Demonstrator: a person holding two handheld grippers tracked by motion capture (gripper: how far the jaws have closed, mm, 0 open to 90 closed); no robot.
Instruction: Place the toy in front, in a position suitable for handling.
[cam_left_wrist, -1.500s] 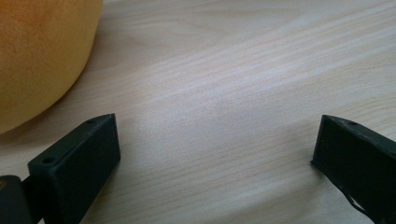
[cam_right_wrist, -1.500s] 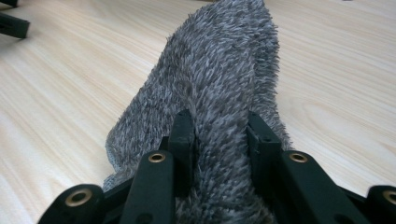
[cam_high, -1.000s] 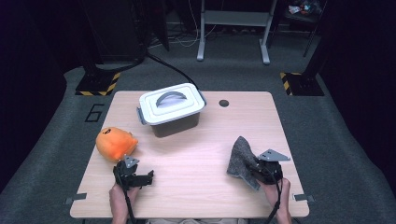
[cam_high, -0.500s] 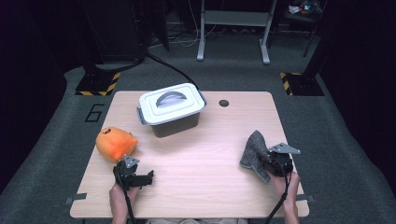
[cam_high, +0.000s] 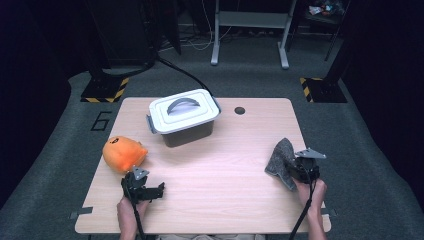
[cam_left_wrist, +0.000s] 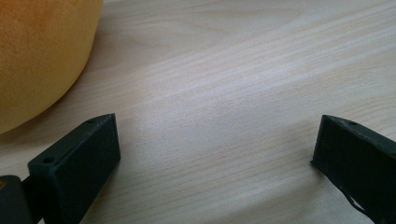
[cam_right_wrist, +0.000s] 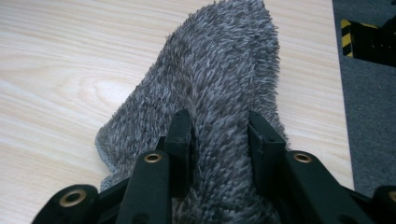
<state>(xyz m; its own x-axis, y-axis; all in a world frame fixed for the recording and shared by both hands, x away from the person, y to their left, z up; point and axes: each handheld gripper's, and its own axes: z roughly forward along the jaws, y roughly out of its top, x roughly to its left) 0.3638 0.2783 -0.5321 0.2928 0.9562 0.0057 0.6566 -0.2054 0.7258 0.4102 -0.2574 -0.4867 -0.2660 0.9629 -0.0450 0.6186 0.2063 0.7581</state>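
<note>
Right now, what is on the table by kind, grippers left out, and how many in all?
Grey fuzzy cloth, pinched in the right gripper: 1
Orange plush toy: 1
Lidded grey storage box: 1
Total: 3

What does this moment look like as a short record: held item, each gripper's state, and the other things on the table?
held item: grey fuzzy cloth, pinched in a fold between the jaws of the right gripper
cloth position: near the table's right edge, partly lifted
right gripper: shut on the cloth
left gripper: jaws wide apart, nothing between them, low over bare wood
orange plush toy: on the table just beyond the left gripper, not touched
lidded bin: white lid with handle closed, at the far middle of the table
</note>
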